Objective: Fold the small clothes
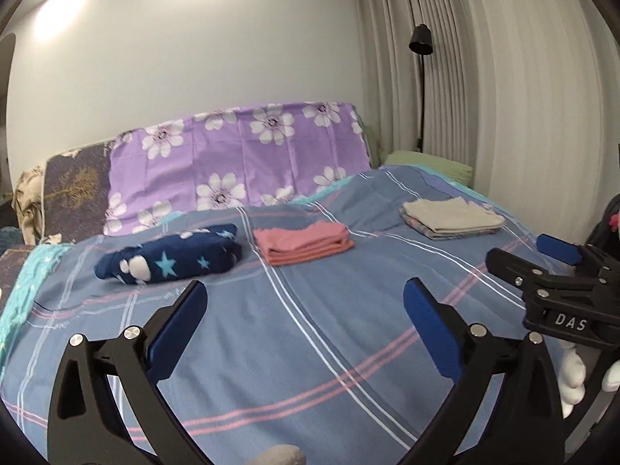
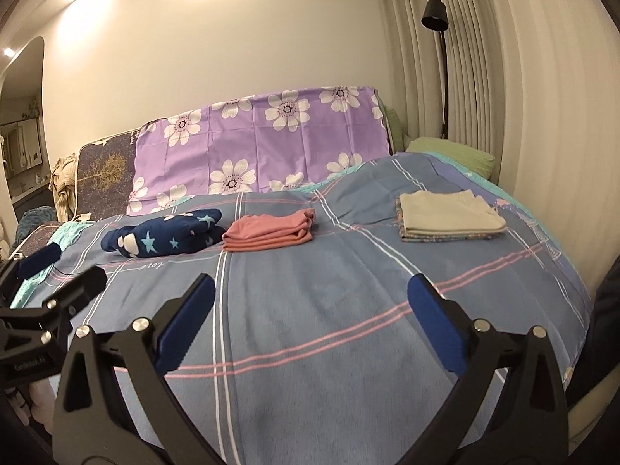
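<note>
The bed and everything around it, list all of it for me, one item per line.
bed sheet: one, blue with pink and white stripes, covering the bed
navy garment: one, dark blue with stars, loosely bundled, far left on the sheet
pink garment: one, folded, beside the navy one
beige stack: one, beige piece folded on a patterned piece, far right
purple cloth: one, white flowers, draped at the head of the bed
green pillow: one, far right corner
floor lamp: one, black, by the curtain
left hand-held gripper: black with blue pads, open, empty
right hand-held gripper: same, open, empty
</note>
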`<state>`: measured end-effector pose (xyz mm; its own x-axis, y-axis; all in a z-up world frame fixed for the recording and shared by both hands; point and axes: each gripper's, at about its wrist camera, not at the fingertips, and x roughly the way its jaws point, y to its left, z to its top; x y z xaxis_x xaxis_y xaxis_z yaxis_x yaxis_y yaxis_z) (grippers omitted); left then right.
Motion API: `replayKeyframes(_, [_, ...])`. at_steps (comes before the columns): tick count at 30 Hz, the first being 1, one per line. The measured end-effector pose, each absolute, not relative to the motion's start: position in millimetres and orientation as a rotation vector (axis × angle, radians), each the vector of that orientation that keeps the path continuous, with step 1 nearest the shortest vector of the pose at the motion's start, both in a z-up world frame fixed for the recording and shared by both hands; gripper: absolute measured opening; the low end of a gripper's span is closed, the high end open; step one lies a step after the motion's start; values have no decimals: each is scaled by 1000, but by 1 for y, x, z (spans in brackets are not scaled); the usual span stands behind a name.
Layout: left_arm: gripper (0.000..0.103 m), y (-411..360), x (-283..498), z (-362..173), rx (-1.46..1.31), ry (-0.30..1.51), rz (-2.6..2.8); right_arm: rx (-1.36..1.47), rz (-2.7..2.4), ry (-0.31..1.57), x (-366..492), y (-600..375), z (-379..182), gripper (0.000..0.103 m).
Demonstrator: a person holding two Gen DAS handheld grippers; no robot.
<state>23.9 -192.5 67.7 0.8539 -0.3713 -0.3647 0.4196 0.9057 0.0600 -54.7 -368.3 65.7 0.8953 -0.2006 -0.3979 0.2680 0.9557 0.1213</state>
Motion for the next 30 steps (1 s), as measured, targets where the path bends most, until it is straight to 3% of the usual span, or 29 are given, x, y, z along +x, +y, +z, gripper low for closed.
replayKeyframes(30, [101,-202,6,39,91,447,-411,166,-243,452,-67,-374,44,101])
